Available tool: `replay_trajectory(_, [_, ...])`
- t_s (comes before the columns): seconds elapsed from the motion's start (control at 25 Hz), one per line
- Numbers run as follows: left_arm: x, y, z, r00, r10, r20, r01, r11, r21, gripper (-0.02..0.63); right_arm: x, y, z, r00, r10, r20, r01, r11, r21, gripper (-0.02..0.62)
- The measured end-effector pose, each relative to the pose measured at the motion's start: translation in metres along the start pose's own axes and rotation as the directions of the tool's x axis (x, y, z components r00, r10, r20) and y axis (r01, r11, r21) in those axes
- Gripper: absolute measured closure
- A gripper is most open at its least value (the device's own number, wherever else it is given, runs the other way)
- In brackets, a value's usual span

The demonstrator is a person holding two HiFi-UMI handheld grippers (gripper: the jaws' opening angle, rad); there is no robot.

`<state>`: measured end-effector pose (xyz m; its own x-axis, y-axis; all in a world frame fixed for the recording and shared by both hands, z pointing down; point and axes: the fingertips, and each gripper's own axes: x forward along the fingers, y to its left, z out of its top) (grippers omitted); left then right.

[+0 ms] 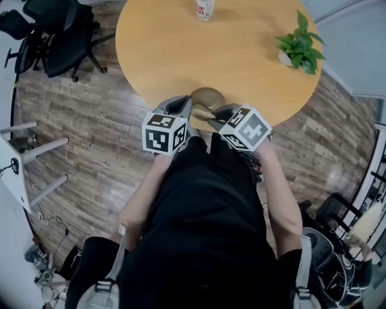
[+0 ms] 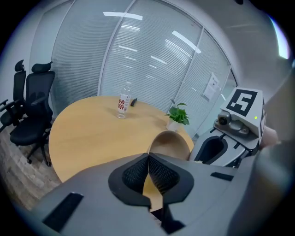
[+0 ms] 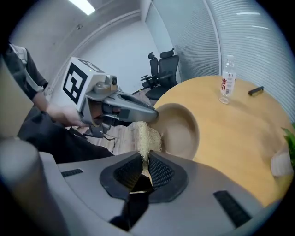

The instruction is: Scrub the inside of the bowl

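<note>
Tilting up at the round pale-wood table's [image 1: 181, 48] near edge, the tan shallow bowl [image 1: 207, 96] sits between both tools. The left gripper [image 2: 148, 159] pinches its rim, likely to steady it. The right gripper [image 3: 144, 159] clamps a beige fibrous scrubbing pad [image 3: 145, 136] that faces the hollow, seemingly ready to scrub.

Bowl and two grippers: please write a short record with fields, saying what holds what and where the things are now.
bowl: tilted, at the near edge of the table, inside facing the right gripper
left gripper: shut on the bowl's rim
right gripper: shut on the scrub pad
scrub pad: by the bowl's rim, contact unclear
far on table: bottle, potted plant
</note>
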<state>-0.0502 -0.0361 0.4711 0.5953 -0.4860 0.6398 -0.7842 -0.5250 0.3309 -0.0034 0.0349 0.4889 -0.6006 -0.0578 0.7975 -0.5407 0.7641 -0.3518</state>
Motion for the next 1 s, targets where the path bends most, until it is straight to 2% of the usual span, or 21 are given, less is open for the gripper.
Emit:
replay_trajectory(0.12, [0.009,0.005,-0.003,1.000,-0.025,0.002,0.026,0.996,-0.084,0.594,-0.013,0.001,0.003,0.994,0.044,0.097,-0.052,0.995,0.083,0.555])
replay_trajectory(0.28, [0.021,0.001,-0.015,0.996,-0.093,-0.014,0.088,0.976,-0.201,0.594,-0.038,-0.001,0.012,0.967,0.067,0.248,-0.113,0.978,0.177,0.555])
replay_trajectory(0.36, [0.027,0.000,-0.023,0.992,-0.123,-0.022,0.112,0.958,-0.265,0.594,-0.048,-0.008,0.011,0.960,0.037,0.279,-0.097,0.974,0.202,0.555])
replay_trajectory(0.52, [0.042,-0.004,-0.040,0.981,-0.189,-0.040,0.157,0.900,-0.406,0.594,-0.062,-0.028,-0.001,0.954,-0.053,0.297,-0.022,0.969,0.245,0.555])
replay_trajectory(0.84, [0.060,-0.013,-0.055,0.966,-0.240,-0.092,0.166,0.855,-0.491,0.592,-0.084,-0.056,-0.034,0.923,-0.193,0.334,0.050,0.918,0.393,0.555])
replay_trajectory(1.0, [0.071,-0.018,-0.059,0.962,-0.246,-0.118,0.155,0.851,-0.502,0.592,-0.091,-0.062,-0.050,0.918,-0.216,0.333,0.052,0.896,0.440,0.555])
